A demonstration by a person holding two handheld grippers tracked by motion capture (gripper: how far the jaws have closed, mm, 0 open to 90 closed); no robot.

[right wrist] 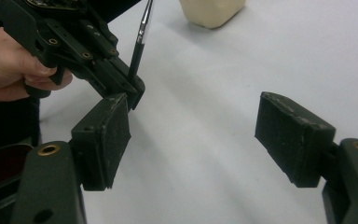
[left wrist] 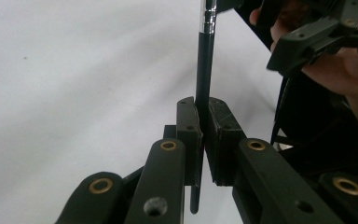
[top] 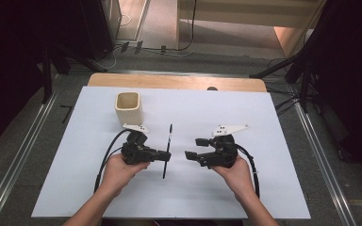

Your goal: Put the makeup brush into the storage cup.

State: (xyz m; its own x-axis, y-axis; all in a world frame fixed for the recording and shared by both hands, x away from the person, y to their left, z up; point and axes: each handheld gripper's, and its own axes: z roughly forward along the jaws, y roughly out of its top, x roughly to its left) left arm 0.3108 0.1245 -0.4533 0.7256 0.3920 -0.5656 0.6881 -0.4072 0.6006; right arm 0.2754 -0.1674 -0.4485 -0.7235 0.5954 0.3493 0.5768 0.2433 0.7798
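**Brush clamped in my left gripper, right jaws standing wide**

From the high view I see my left gripper (top: pixel 166 155) pointing toward the middle of the white table (top: pixel 245 179), its jaws pressed together on the black handle of a thin paintbrush (top: pixel 168 149). The brush runs across the jaws, one end reaching toward the far side of the table and the other back toward me, and the grip sits somewhat nearer my end of it. In the left gripper view the two pads squeeze the dark shaft from both sides, with the silver ferrule near the top edge of the picture.

My right gripper (top: pixel 194 148) faces the left one from close by, apart from it and from the brush. Its jaws are spread well apart with nothing between them; in the right gripper view I see bare table between the two black pads (right wrist: pixel 106 140).

A cream square-sided cup (top: pixel 128 107) stands upright on the table beyond the left gripper, apart from both grippers and the brush.
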